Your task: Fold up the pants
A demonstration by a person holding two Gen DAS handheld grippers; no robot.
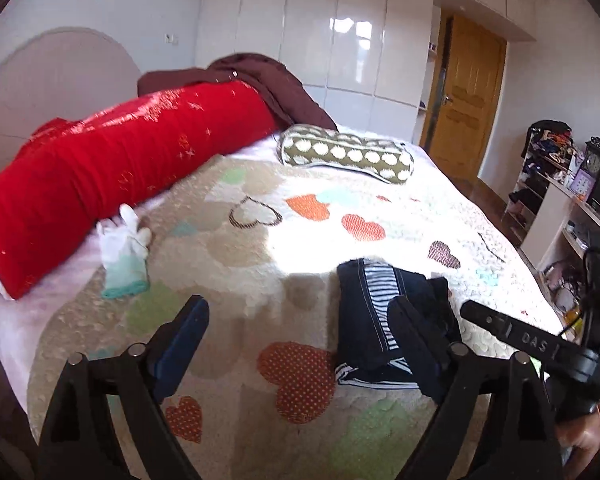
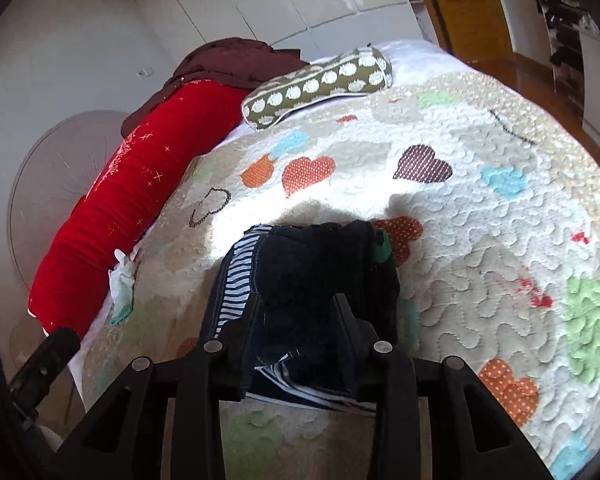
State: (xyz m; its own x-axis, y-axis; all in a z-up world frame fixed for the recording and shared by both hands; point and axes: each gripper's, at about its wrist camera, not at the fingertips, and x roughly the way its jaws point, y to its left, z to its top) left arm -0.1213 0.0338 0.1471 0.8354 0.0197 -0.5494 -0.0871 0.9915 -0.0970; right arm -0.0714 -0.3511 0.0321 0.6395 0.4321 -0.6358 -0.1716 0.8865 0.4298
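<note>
The pants (image 1: 374, 320) are dark navy with a striped lining, folded into a compact bundle on the heart-patterned quilt (image 1: 260, 240). My left gripper (image 1: 300, 312) is open and empty just left of the bundle; its right finger overlaps the bundle's edge. In the right wrist view my right gripper (image 2: 298, 304) is shut on the pants (image 2: 320, 264), its fingers pinching the near end of the bundle. The right gripper's body also shows in the left wrist view (image 1: 540, 344) at the right.
A long red bolster (image 1: 112, 168) and a brown blanket (image 1: 260, 80) lie along the head of the bed. A polka-dot bolster (image 1: 348, 156) and a white-and-teal sock (image 1: 124, 252) lie on the quilt. Shelves (image 1: 560, 184) and a door (image 1: 464, 96) stand beyond the bed's right edge.
</note>
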